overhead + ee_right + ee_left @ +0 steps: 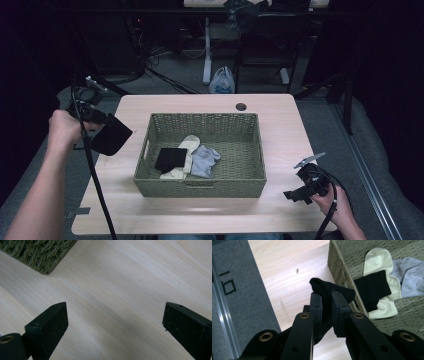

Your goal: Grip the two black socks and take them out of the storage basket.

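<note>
Woven basket (200, 187) sits between left tongs' (107, 131) black sock (111, 137) and right tongs (295, 195)

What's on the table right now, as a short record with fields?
left gripper: shut on black sock, left of the basket
right gripper: open, nothing between its jaws, over bare table
basket: green wicker, mid-table
in basket: folded black sock, cream socks, grey sock
</note>
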Action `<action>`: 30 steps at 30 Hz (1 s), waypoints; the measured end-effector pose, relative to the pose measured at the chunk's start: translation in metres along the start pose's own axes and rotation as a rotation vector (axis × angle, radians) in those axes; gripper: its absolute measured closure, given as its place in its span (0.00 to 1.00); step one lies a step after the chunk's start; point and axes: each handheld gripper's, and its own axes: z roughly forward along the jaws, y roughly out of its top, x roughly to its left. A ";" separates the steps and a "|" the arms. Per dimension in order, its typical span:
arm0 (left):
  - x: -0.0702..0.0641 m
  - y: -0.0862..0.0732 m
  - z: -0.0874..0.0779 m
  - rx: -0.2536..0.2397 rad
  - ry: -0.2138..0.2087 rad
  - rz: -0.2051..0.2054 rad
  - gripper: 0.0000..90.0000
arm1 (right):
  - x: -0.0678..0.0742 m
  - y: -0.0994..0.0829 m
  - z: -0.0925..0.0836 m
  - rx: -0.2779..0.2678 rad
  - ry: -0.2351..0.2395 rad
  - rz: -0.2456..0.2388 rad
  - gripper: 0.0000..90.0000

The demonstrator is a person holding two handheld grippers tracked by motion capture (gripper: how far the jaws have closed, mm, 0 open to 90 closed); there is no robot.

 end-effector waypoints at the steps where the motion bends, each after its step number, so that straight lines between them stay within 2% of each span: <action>1: 0.001 -0.002 0.006 0.007 -0.007 -0.007 0.90 | -0.001 0.000 0.000 0.010 -0.002 -0.008 0.06; 6: 0.005 -0.008 0.021 0.021 -0.007 -0.031 0.90 | 0.000 0.000 0.000 0.000 0.003 0.000 0.06; 7: 0.007 -0.011 0.027 0.031 -0.009 -0.045 0.90 | 0.000 0.000 0.000 0.009 -0.013 -0.008 0.06; 12: 0.013 -0.018 0.045 0.048 -0.011 -0.076 0.90 | 0.000 0.000 0.000 -0.002 0.002 0.001 0.06; 15: 0.016 -0.023 0.057 0.058 -0.024 -0.103 0.90 | 0.000 0.000 0.000 0.003 -0.005 -0.002 0.06; 19: 0.017 -0.030 0.075 0.087 -0.028 -0.121 0.90 | 0.000 0.000 0.000 0.011 -0.003 -0.009 0.06; 20: 0.017 -0.030 0.075 0.087 -0.028 -0.121 0.90 | 0.000 0.000 0.000 0.011 -0.003 -0.009 0.06; 22: 0.017 -0.034 0.087 0.100 -0.029 -0.137 0.90 | 0.000 0.000 0.000 0.007 -0.005 -0.005 0.06; 25: 0.017 -0.037 0.094 0.113 -0.031 -0.141 0.90 | 0.000 0.000 0.000 0.004 -0.007 -0.003 0.06; 30: 0.019 -0.046 0.114 0.126 -0.048 -0.181 0.88 | 0.000 0.000 0.000 0.003 -0.007 -0.003 0.06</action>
